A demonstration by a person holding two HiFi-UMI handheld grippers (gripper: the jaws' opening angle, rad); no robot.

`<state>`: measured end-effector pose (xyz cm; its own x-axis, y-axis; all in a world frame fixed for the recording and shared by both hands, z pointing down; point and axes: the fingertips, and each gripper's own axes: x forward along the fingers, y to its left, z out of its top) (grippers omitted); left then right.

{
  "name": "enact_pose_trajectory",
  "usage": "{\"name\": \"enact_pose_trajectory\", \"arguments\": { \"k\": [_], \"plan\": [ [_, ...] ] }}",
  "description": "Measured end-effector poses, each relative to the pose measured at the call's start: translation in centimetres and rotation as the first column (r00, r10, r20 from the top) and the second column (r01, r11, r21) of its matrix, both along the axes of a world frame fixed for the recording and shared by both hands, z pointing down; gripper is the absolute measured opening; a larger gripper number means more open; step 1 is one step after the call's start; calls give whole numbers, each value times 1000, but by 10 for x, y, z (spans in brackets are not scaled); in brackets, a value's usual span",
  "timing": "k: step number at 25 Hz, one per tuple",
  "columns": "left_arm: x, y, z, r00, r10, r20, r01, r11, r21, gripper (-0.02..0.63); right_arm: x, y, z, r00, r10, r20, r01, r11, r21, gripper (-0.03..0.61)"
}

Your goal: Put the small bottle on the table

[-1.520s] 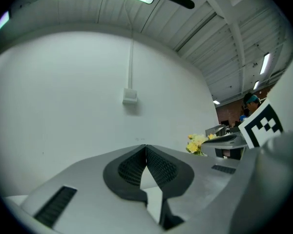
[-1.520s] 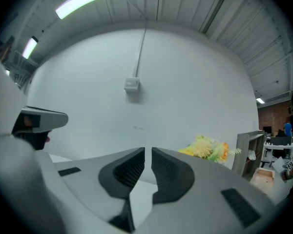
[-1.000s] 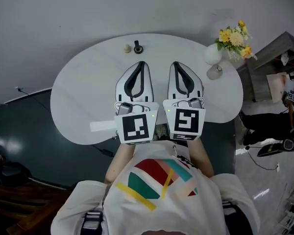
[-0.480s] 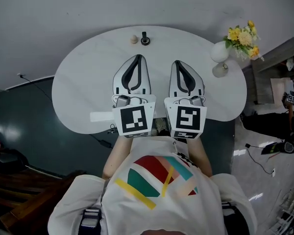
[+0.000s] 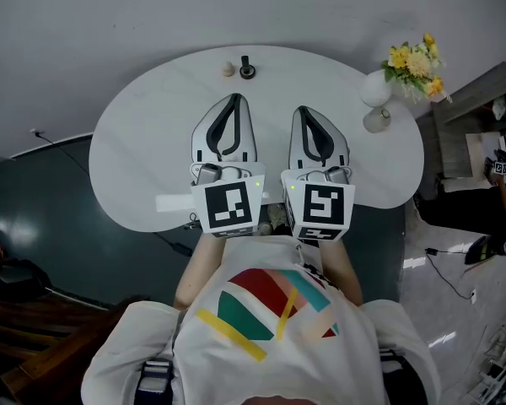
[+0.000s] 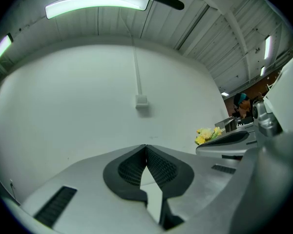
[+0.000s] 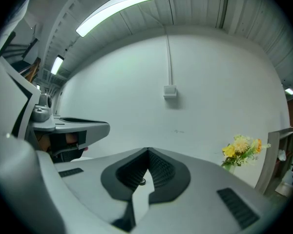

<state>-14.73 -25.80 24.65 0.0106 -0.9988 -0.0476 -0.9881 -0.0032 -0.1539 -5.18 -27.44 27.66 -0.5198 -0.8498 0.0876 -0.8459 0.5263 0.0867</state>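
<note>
A small beige bottle (image 5: 228,68) stands near the far edge of the white oval table (image 5: 135,142), with a small black round piece (image 5: 247,71) right beside it. My left gripper (image 5: 234,99) and right gripper (image 5: 304,110) hover side by side over the table's near half, well short of the bottle. Both are shut with nothing between the pads. In the left gripper view the jaw tips (image 6: 146,147) meet against the white wall. In the right gripper view the tips (image 7: 148,151) also meet, and the black piece (image 7: 142,181) shows through the gap below them.
A white vase of yellow flowers (image 5: 376,89) stands at the table's right end, with a small grey dish (image 5: 373,121) in front of it. A dark floor lies left of the table, grey shelving (image 5: 481,99) to the right. A person's torso fills the bottom.
The head view has shifted a little, so the table and the far objects sit slightly higher and further right. Both grippers remain side by side and shut.
</note>
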Motion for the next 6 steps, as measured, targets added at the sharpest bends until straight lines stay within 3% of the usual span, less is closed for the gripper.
{"name": "enact_pose_trajectory", "arguments": {
  "k": [6],
  "plan": [
    [6,-4,-1,1000,7,1,-7,1000,21,17,0,0,2,1000,-6,-3,6,1000,-6,11]
  ]
}}
